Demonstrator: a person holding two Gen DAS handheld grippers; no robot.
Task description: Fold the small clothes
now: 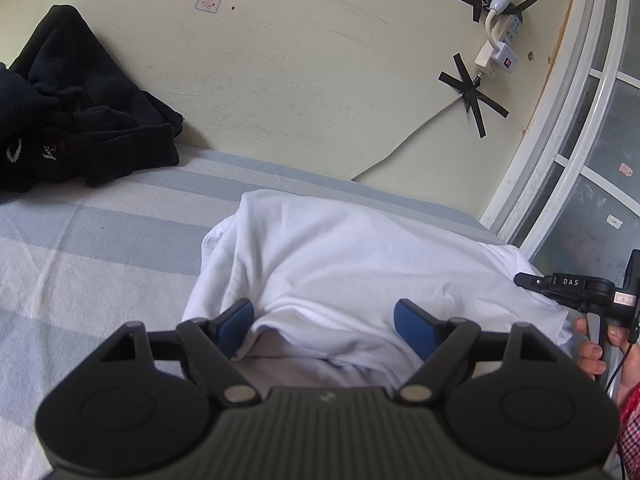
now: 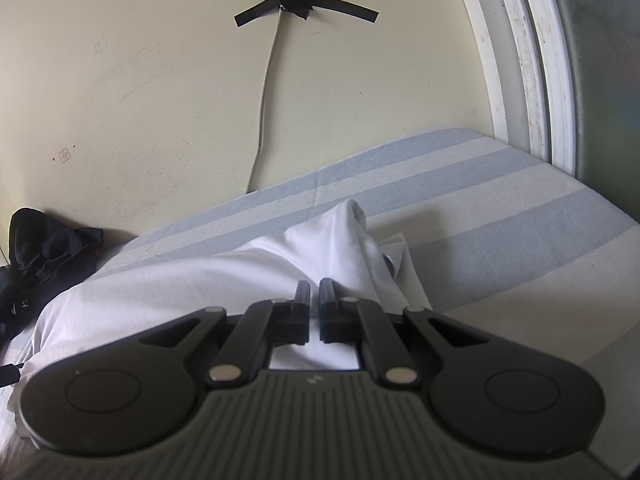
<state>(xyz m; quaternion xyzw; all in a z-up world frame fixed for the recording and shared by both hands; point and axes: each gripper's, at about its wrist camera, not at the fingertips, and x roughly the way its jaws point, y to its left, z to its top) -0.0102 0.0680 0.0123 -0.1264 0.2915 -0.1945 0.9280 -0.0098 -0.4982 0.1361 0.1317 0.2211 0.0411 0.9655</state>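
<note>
A white garment point(image 1: 340, 264) lies partly folded on the blue-and-white striped bed point(image 1: 100, 248). My left gripper point(image 1: 326, 322) is open, its blue pads on either side of the garment's near edge, holding nothing. My right gripper point(image 2: 315, 294) is shut on the white garment point(image 2: 200, 280) at its right edge and lifts a ridge of cloth. The right gripper also shows at the right edge of the left wrist view point(image 1: 532, 280), held by a hand.
A heap of black clothes point(image 1: 72, 116) lies at the back left against the cream wall; it also shows in the right wrist view point(image 2: 40, 256). A taped cable and power strip point(image 1: 500, 40) hang on the wall. A white window frame point(image 1: 560, 140) borders the bed on the right.
</note>
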